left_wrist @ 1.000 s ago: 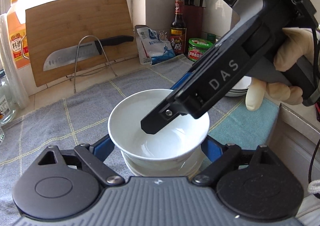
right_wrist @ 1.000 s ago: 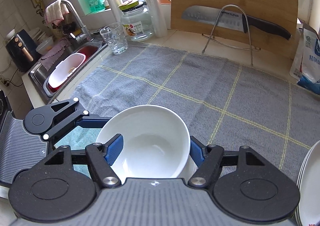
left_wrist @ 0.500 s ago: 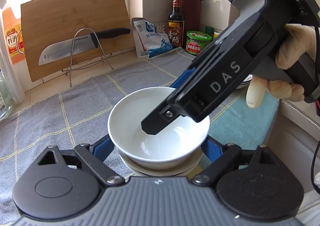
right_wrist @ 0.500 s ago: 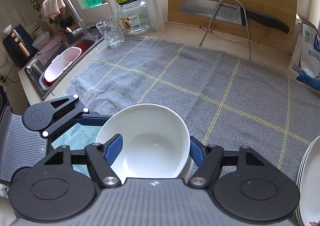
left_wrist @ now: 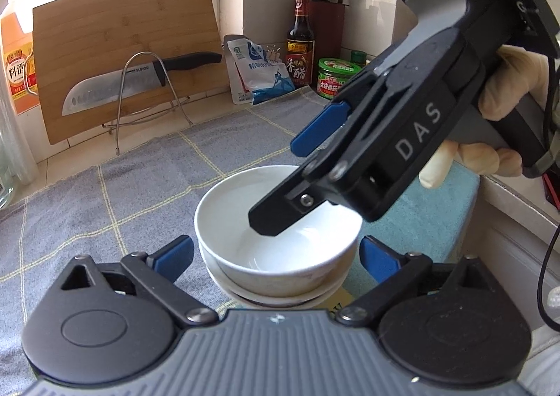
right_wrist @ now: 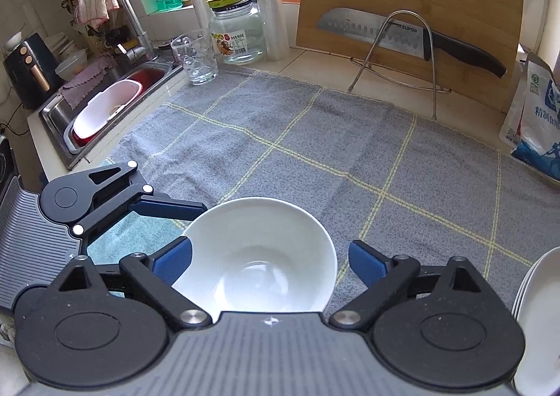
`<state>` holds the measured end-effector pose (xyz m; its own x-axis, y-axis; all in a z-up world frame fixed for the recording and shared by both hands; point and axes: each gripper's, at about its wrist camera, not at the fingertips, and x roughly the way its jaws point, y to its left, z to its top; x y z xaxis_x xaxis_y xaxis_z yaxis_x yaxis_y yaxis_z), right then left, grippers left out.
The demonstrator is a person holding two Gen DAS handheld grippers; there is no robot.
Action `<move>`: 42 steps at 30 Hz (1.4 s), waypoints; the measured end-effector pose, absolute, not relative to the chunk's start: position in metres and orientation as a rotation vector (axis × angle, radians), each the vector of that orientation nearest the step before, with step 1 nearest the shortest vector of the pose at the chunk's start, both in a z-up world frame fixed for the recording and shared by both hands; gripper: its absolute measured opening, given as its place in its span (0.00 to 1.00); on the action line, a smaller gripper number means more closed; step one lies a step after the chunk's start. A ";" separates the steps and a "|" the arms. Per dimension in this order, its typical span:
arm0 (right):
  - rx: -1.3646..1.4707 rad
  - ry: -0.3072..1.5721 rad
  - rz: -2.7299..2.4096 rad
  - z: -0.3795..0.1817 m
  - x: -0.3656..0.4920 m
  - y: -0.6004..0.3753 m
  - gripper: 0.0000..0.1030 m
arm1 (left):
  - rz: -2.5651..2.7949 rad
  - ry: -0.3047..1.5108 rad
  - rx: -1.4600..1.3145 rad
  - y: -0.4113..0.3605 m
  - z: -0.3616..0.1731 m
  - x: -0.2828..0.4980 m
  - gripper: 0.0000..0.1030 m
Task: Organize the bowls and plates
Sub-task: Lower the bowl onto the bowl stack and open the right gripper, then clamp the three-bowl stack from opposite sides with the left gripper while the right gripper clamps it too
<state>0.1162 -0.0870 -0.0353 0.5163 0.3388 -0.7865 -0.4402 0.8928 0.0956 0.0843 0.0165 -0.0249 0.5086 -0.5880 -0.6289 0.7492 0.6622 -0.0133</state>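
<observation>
White bowl (left_wrist: 280, 242) nested on other bowls (left_wrist: 280, 294), on grey checked towel (left_wrist: 105, 193) at table's near edge. Left claw (left_wrist: 276, 256) and right claw (right_wrist: 269, 261) both just opened, jaws spread either side of bowl, not touching. Plate stack (right_wrist: 535, 308) further right.

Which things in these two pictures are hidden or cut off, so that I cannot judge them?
- Left wrist view: the dishes under the top bowl; it covers all but their rims, so no count.
- Left wrist view: the bowl's far rim, behind the right hand-held gripper.
- Right wrist view: the plate stack, cut by the right edge.
</observation>
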 end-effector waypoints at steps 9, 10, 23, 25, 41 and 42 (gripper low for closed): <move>-0.127 0.898 0.404 -0.042 0.095 -0.097 0.98 | -0.843 0.634 0.263 0.033 -0.025 0.080 0.97; -0.137 0.891 0.389 -0.044 0.091 -0.098 0.98 | -0.843 0.633 0.262 0.034 -0.026 0.081 0.97; -0.162 0.833 0.334 -0.038 0.070 -0.104 1.00 | -0.917 0.650 0.395 0.048 -0.047 0.086 0.98; -0.163 0.825 0.345 -0.034 0.066 -0.109 1.00 | -0.932 0.685 0.410 0.051 -0.057 0.090 0.98; -0.303 0.928 0.383 -0.094 0.068 -0.095 1.00 | -1.028 0.743 0.480 0.041 -0.091 0.117 1.00; -0.312 0.924 0.397 -0.096 0.070 -0.093 1.00 | -1.030 0.744 0.482 0.041 -0.091 0.117 1.00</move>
<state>0.0702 -0.0934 -0.0958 0.5394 0.1962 -0.8189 -0.4591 0.8837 -0.0906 0.1173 0.0408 -0.0908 0.3098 -0.5873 -0.7477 0.8942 0.4472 0.0192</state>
